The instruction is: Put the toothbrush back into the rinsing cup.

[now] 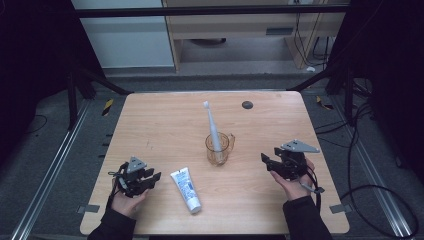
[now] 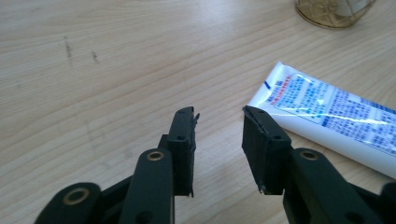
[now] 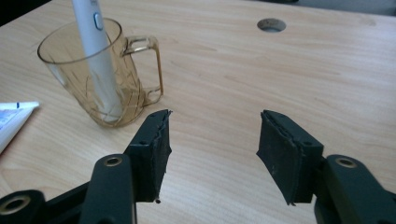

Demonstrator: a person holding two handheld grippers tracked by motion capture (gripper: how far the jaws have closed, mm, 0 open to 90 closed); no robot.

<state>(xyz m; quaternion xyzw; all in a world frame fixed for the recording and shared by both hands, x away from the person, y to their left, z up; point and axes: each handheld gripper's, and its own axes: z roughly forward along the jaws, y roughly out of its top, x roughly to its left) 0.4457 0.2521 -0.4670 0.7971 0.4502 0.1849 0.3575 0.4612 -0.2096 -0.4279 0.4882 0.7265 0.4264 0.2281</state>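
Nearby, toothpaste tube (image 1: 186, 190) beside left tool (image 1: 152, 179)

Lab: framed test table (image 1: 165, 125), cables (image 1: 370, 165)

We can't read the print on the toothpaste tube (image 2: 327, 116): blurred in the left gripper view, too small in the high view. That view's right edge cuts the tube off, so its cap end is out of frame there. The right gripper view has just the tube's flat end (image 3: 11, 119) at its left edge. The cup (image 2: 334, 11) is clipped by the top edge in the left gripper view, base alone visible. The toothbrush (image 3: 98, 60) loses its head past the top edge of the right gripper view. In the high view, both forearms run off the bottom edge.
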